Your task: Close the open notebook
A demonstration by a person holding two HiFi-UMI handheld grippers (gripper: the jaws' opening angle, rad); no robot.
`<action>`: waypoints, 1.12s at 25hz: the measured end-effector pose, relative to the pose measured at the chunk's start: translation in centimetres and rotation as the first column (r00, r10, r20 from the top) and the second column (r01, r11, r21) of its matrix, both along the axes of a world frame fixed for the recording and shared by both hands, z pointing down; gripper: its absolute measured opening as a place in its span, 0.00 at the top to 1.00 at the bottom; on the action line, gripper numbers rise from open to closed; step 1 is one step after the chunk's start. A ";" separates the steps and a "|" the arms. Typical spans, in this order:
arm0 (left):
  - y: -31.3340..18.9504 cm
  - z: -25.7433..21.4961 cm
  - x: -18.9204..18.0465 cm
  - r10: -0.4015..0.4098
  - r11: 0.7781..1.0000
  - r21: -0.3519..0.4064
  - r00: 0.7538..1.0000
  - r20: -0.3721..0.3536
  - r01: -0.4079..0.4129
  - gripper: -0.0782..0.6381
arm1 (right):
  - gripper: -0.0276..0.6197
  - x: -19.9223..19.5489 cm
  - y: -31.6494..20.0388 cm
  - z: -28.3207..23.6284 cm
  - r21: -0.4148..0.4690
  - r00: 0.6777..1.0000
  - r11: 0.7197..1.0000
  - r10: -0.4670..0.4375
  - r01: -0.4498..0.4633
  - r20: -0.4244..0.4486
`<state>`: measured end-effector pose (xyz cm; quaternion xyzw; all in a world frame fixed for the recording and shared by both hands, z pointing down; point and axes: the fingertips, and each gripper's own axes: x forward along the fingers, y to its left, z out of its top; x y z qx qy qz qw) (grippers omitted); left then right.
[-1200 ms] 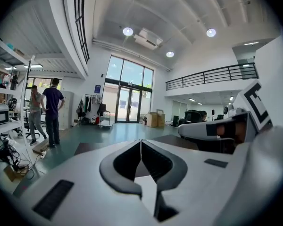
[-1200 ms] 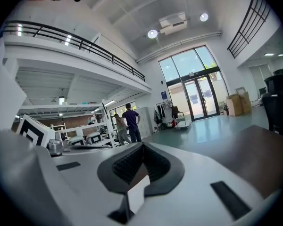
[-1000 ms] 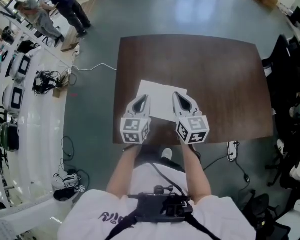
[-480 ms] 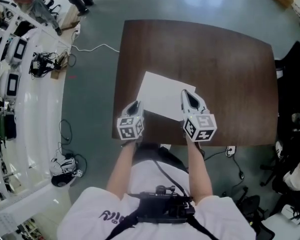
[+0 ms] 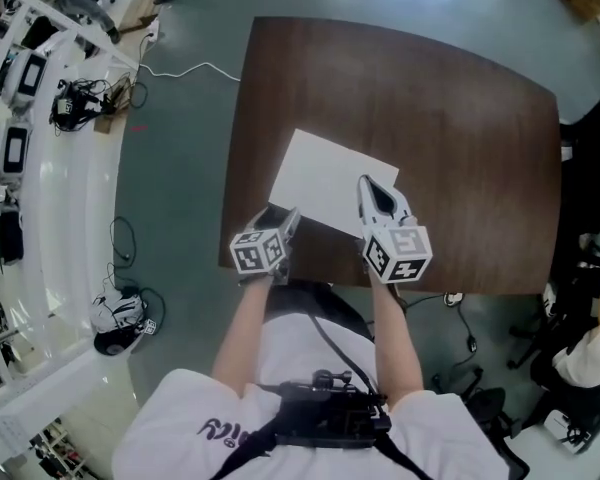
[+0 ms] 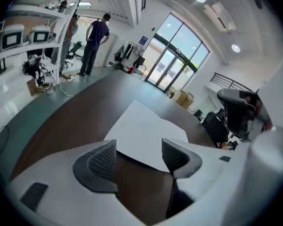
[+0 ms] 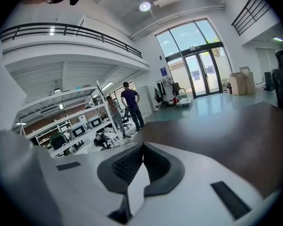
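Observation:
The notebook (image 5: 330, 178) lies open on the dark wooden table (image 5: 460, 118), showing blank white pages, close to the near edge. My left gripper (image 5: 285, 218) is low at its near left corner, tilted down, and its jaws are opening. In the left gripper view the notebook (image 6: 141, 131) has its near edge just between the fingertips of the left gripper (image 6: 137, 152), and the pads are not touching it. My right gripper (image 5: 373, 190) is shut and hovers over the near right part of the page. In the right gripper view the right gripper (image 7: 142, 149) holds nothing.
The table's near edge runs just under both grippers. Cables and gear (image 5: 80, 103) lie on the floor by white shelving at the left. Two people (image 6: 96, 41) stand far off by the shelves. A black office chair (image 6: 236, 114) stands at the table's right side.
My left gripper has dropped to the notebook's near left corner, rolled, and gone from shut to open. My right gripper has sunk a little over the page and stays shut.

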<state>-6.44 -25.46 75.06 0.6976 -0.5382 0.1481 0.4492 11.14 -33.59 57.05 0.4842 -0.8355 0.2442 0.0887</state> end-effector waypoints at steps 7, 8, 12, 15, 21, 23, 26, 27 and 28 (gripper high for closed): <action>0.7 1.6 1.3 -0.090 0.994 -0.081 0.974 -0.207 0.074 0.52 | 0.95 -1.1 0.1 1.3 -0.028 1.000 0.999 -0.021 0.021 -0.011; 0.5 1.6 1.5 -0.103 0.993 -0.088 0.963 -0.247 0.084 0.52 | 0.95 -1.2 0.2 1.5 -0.029 1.000 0.999 -0.021 0.021 -0.012; -0.2 1.9 2.1 -0.168 0.983 -0.140 0.908 -0.385 0.122 0.52 | 0.95 -1.6 0.2 1.6 -0.030 0.999 0.999 -0.024 0.023 -0.022; -0.3 2.6 2.2 -0.217 0.971 -0.182 0.882 -0.419 0.153 0.52 | 0.95 -1.6 0.4 1.7 -0.031 0.999 0.999 -0.027 0.026 -0.028; -1.0 3.0 1.9 -0.296 0.950 -0.236 0.832 -0.469 0.205 0.52 | 0.95 -1.8 0.0 2.0 -0.039 1.000 0.999 -0.017 0.016 -0.024; -0.9 3.1 2.0 -0.353 0.930 -0.282 0.780 -0.517 0.235 0.52 | 0.95 -1.9 0.2 2.0 -0.039 1.000 0.999 -0.014 0.013 -0.020; -1.0 3.0 2.0 -0.428 0.901 -0.336 0.693 -0.581 0.275 0.52 | 0.95 -1.7 0.9 2.1 -0.038 1.000 0.999 -0.008 0.008 -0.019; -1.0 2.9 2.0 -0.433 0.899 -0.340 0.684 -0.587 0.276 0.52 | 0.95 -1.6 1.1 2.1 -0.038 1.000 0.999 -0.005 0.005 -0.019; -1.0 3.0 2.0 -0.435 0.897 -0.344 0.683 -0.587 0.277 0.52 | 0.95 -1.5 1.3 2.1 -0.040 1.000 0.999 -0.002 0.001 -0.019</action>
